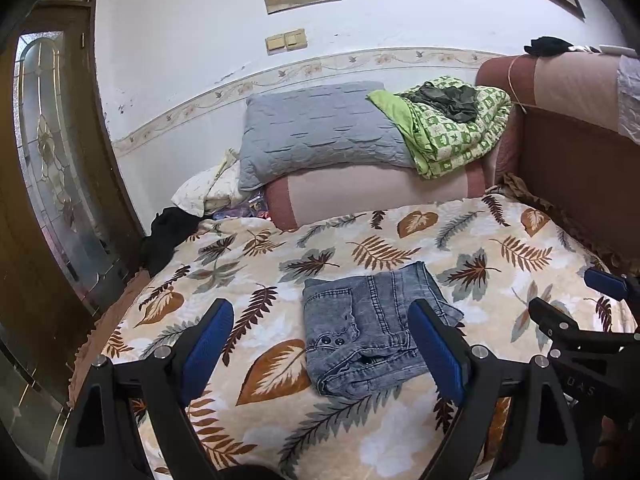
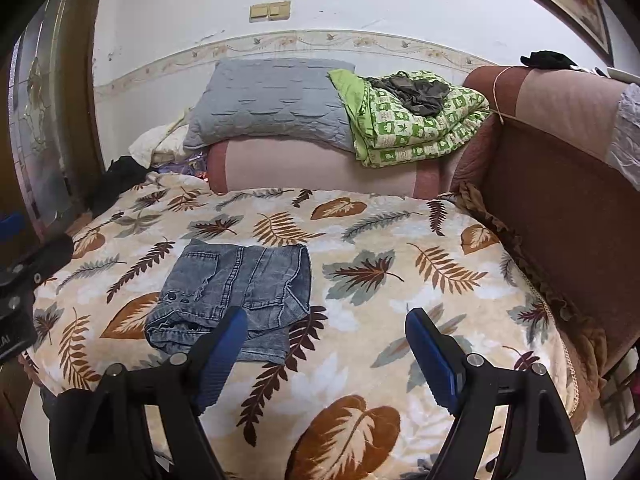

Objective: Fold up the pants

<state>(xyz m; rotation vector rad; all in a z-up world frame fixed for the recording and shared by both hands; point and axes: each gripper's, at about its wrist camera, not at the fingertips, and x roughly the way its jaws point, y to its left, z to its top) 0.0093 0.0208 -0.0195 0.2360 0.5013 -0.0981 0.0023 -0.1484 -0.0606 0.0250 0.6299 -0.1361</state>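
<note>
I see the leaf-print blanket carrying the folded denim pants mid-blanket toward its near edge, grey pillow and green quilt beyond its far edge, my left gripper and right gripper both spread wide, holding nothing.

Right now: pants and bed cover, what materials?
Pants: grey-blue denim, washed and faded look; topstitched seams, metal buttons, frayed hem. Bed cover: likely plush fleece, matte; soft fuzzy surface with a printed leaf pattern. Fiber can't be confirmed.
</note>
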